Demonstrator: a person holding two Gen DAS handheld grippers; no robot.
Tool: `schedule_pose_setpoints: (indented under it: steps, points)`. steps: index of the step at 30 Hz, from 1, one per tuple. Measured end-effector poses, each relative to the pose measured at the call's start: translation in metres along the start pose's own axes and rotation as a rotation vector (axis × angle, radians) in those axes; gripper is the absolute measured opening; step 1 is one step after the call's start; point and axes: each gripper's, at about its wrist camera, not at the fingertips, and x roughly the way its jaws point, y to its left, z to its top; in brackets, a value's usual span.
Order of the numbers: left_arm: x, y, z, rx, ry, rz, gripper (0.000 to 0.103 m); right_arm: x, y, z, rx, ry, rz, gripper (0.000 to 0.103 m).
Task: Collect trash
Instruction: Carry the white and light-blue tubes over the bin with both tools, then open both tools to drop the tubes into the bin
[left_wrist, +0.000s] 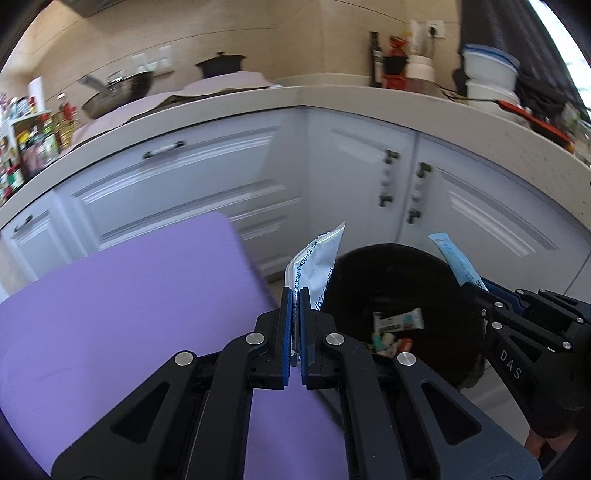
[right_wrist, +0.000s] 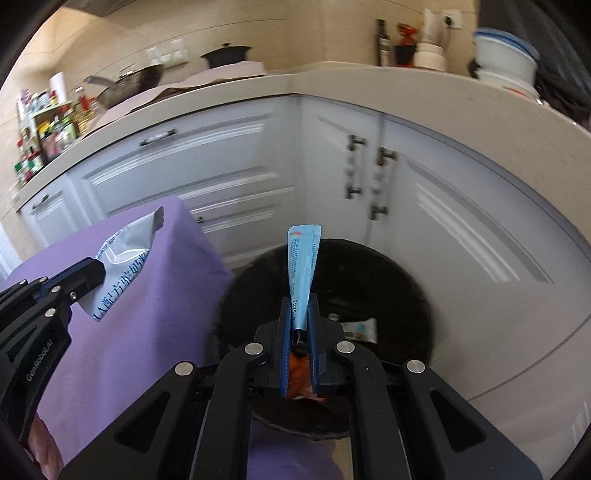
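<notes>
My left gripper (left_wrist: 294, 295) is shut on a white and silver printed wrapper (left_wrist: 314, 266), held at the left rim of a black trash bin (left_wrist: 399, 280). It also shows in the right wrist view (right_wrist: 122, 258) over the purple cloth. My right gripper (right_wrist: 299, 299) is shut on a light blue sachet (right_wrist: 303, 266), held upright above the bin (right_wrist: 388, 280). The sachet also shows in the left wrist view (left_wrist: 456, 262). Wrappers (left_wrist: 397, 321) lie in the bin's bottom.
A purple-covered table (left_wrist: 129, 314) stands left of the bin. White cabinets (left_wrist: 221, 184) and a beige counter (left_wrist: 332, 96) with pans, bottles and bowls rise behind. Pale floor tiles (left_wrist: 495, 402) show at the right.
</notes>
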Motion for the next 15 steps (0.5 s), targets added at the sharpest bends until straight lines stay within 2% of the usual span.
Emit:
schedule_pose_setpoints:
  steps: [10,15]
  points:
    - [0.04,-0.038,0.008,0.04,0.034,-0.007,0.005,0.019,-0.036,-0.005,0.05,0.016,-0.026,0.009]
    - [0.061,-0.041,0.009,0.036,0.084,-0.021,0.027,0.039,-0.044,-0.007,0.056,0.04,-0.034,0.01]
